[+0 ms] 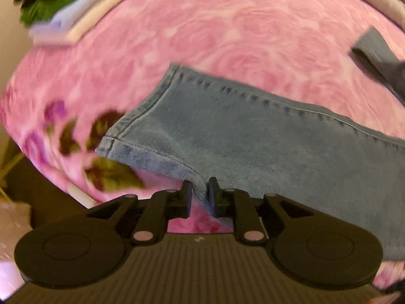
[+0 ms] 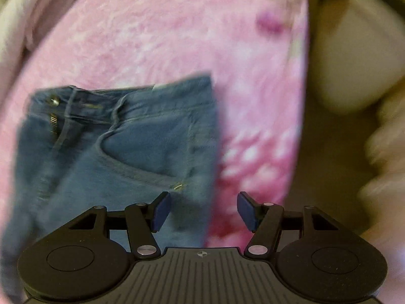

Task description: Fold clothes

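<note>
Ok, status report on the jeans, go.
Left gripper shut on jeans leg near hem. Right gripper open over waist end, empty. Folded stack far off, nothing in the way.

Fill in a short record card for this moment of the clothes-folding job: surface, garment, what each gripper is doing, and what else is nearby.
surface: pink floral blanket
garment: blue jeans, lying on the blanket
left gripper: shut on the jeans, pinching a fold of denim near the leg hem
right gripper: open, holding nothing, over the waist end near the front pocket
nearby: stack of folded clothes, green on top, at the blanket's far left
image quality: both views motion-blurred
</note>
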